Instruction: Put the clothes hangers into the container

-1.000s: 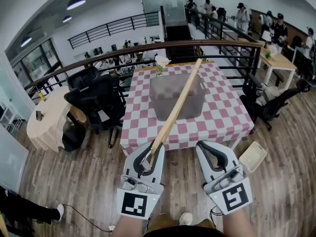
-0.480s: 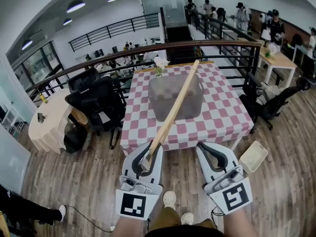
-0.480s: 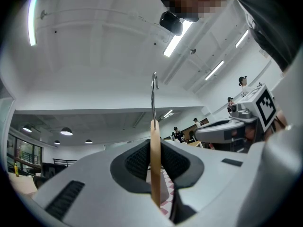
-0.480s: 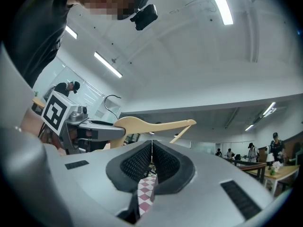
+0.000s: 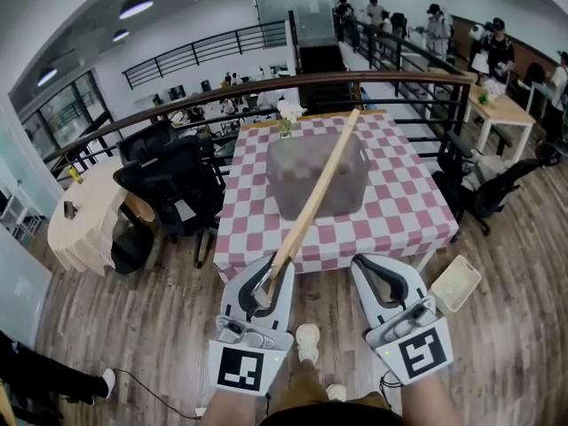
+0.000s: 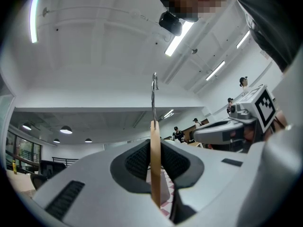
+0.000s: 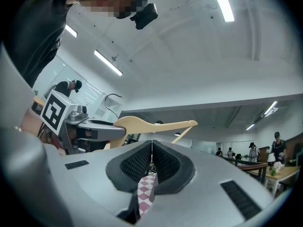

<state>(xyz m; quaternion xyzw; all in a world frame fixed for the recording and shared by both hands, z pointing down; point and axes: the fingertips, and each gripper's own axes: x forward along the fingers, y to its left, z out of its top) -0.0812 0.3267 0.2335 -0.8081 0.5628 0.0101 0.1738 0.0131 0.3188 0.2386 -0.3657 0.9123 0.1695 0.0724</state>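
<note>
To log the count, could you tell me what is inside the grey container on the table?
Nothing distinct shows inside the grey container; its cloudy walls blur the rest. The wooden hanger held by the left gripper crosses in front and covers a diagonal strip.

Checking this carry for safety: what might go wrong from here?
The left gripper clamps the wooden hanger only at its near end, so the long free part may swing or slip. A flower vase stands just behind the grey container; the hanger's far end might knock it over during lowering.
</note>
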